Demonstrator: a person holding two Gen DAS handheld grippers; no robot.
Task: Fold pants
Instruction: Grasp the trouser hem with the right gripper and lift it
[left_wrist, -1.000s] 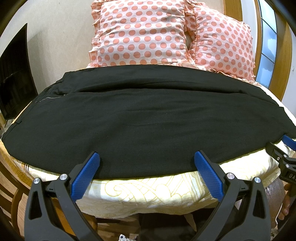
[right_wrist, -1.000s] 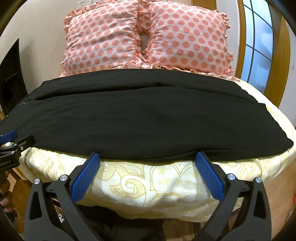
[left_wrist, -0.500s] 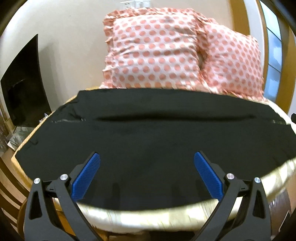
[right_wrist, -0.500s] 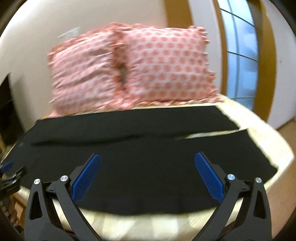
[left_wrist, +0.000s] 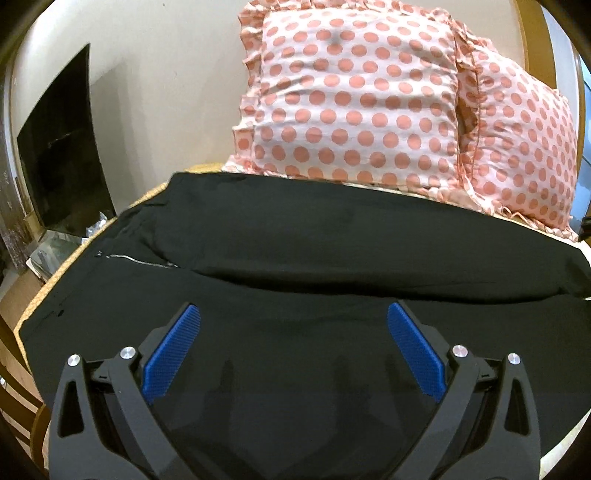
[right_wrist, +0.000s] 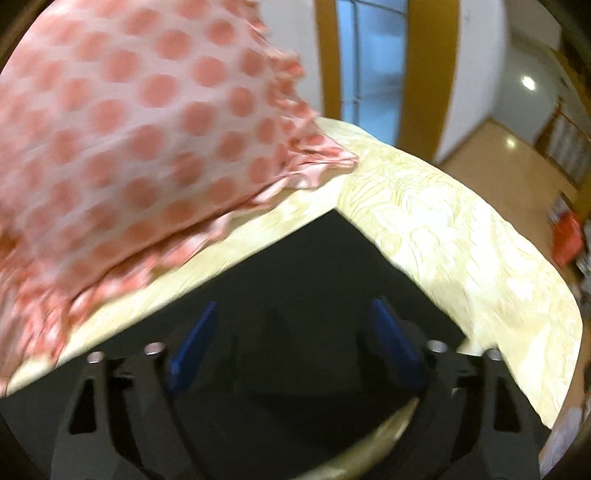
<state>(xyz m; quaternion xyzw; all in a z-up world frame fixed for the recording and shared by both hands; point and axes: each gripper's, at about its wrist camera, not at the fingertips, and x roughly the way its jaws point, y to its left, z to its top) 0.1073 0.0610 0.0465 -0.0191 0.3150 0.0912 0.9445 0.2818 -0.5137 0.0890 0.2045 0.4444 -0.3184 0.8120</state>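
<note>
Black pants lie spread flat across the bed, waist and zipper at the left, legs running to the right. My left gripper is open and empty, hovering low over the near leg by the crotch. In the blurred right wrist view, my right gripper is open and empty over the hem end of the far leg, whose corner points toward the pillows.
Two pink polka-dot pillows lean at the head of the bed; one also shows in the right wrist view. The cream patterned bedspread shows right of the hems. A black screen stands at the left wall.
Both grippers moved forward from the bed's front edge to over the pants. The right one swung far right to the leg hems, its view blurred with motion.
</note>
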